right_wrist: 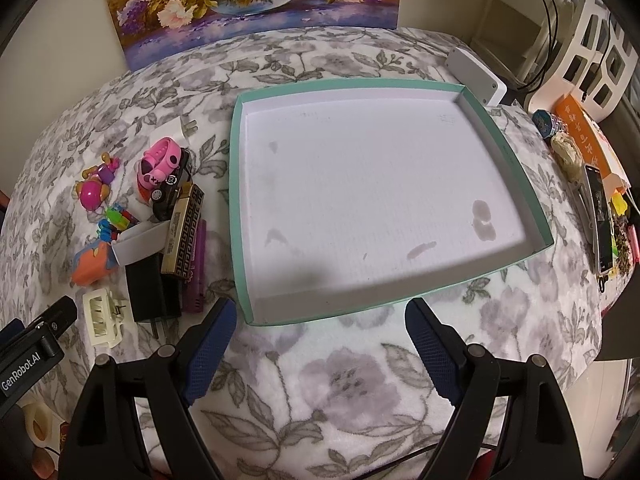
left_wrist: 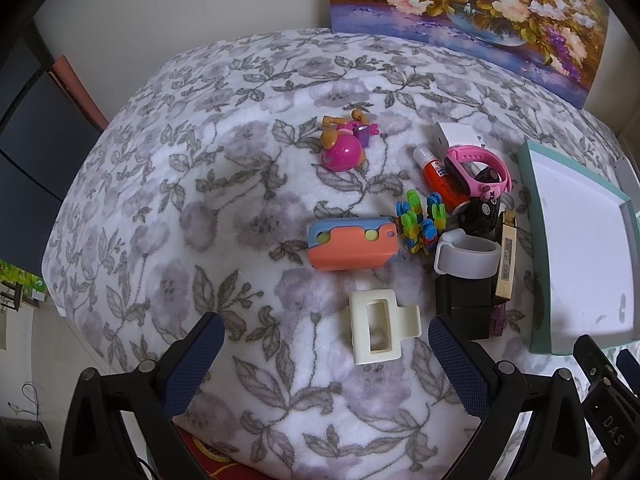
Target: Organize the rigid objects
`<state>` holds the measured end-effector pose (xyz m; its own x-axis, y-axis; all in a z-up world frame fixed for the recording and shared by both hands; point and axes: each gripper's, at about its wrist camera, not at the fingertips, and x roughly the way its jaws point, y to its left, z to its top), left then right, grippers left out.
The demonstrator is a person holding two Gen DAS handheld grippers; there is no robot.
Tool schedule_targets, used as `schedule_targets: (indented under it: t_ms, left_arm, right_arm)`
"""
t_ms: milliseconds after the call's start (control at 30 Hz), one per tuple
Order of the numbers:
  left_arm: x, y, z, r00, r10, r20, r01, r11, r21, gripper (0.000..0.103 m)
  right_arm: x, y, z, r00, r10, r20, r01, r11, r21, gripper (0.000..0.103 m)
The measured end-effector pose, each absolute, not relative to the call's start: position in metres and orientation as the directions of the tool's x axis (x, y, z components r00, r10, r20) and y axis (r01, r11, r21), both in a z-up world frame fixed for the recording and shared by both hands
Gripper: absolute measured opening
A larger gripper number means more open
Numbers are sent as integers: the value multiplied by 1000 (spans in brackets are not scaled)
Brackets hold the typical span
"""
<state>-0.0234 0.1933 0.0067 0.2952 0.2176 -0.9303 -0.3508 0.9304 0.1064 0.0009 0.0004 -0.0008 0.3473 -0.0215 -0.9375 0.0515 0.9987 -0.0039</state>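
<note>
Left gripper (left_wrist: 326,344): we hold it with jaws wide apart and nothing between them, over the blanket's (left_wrist: 200,184) near edge.
Hair clip (left_wrist: 378,326): cream, lying flat just ahead of our left fingers.
Orange case (left_wrist: 352,248): orange and blue, beyond the clip, toward the blanket's middle.
Pink toy (left_wrist: 344,150): farther back, apart from the rest.
Pile: clips (left_wrist: 420,224), glue tube (left_wrist: 442,180), pink watch (left_wrist: 480,166), toy car (left_wrist: 482,212), white band (left_wrist: 468,258), black charger (left_wrist: 464,300) and gold box (left_wrist: 506,260) crowd together, touching, just left of the tray.
Tray (right_wrist: 240,216): teal-rimmed, white inside, nothing in it but stains.
Right gripper (right_wrist: 320,332): we hold it spread wide, holding nothing, at the tray's near edge.
</note>
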Motion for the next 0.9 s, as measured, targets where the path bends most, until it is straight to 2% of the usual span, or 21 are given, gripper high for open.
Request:
schedule_targets:
  t_ms: [900]
  left_arm:
    - [-24, 193, 5, 294, 216, -931, -350, 931, 106, 103]
  right_arm:
    - [1, 1, -3, 341, -28, -940, 49, 999, -12, 87]
